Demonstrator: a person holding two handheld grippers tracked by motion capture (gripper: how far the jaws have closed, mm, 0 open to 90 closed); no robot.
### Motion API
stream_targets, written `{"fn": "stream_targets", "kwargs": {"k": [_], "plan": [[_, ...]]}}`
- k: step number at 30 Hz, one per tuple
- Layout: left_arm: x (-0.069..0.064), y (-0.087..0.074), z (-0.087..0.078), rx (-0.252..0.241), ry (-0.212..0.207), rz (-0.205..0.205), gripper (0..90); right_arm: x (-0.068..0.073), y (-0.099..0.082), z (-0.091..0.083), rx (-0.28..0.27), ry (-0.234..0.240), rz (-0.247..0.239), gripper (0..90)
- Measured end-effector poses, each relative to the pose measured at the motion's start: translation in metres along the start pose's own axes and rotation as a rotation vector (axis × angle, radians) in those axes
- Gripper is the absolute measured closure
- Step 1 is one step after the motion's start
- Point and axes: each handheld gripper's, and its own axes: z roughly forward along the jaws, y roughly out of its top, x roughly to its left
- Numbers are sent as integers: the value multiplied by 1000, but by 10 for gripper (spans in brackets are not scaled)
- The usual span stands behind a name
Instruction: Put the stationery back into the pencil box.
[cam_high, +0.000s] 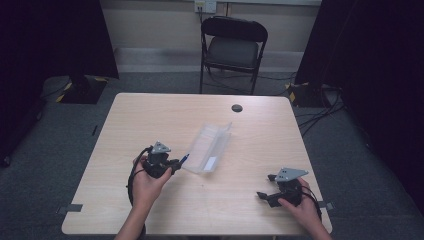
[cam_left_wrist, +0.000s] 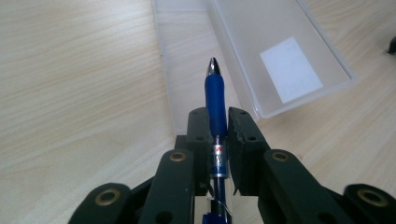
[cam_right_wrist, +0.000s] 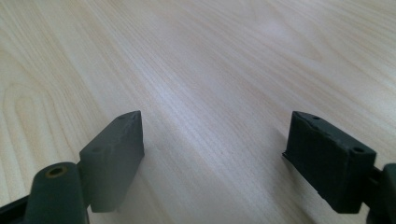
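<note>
A blue pen with a silver tip is clamped between the jaws of my left gripper, its tip pointing toward an open clear plastic case. Seen from above, the left gripper hovers just left of the case, and the pen pokes out toward the near left end of the case. A white label lies on the floor of the case's right half. At the table's near right, my right gripper stands open; in its own view the right gripper has only bare wood between its jaws.
The light wooden table has a round black cable hole near its far edge. A black folding chair stands behind the table. Cables run over the grey carpet at the right.
</note>
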Motion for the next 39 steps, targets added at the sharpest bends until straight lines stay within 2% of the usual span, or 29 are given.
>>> {"fn": "stream_targets", "kwargs": {"k": [14,15,20,31,39], "plan": [[4,14,13,-13,31,-15,799,0,0,0,0,0,0,181],[5,15,13,-8,22,-11,799,0,0,0,0,0,-1,181],[6,22,17,-5,37,-14,799,0,0,0,0,0,0,181],[8,34,27,-13,33,-29,799,0,0,0,1,1,-2,181],[8,42,35,-11,48,-26,799,0,0,0,1,2,-2,181]]}}
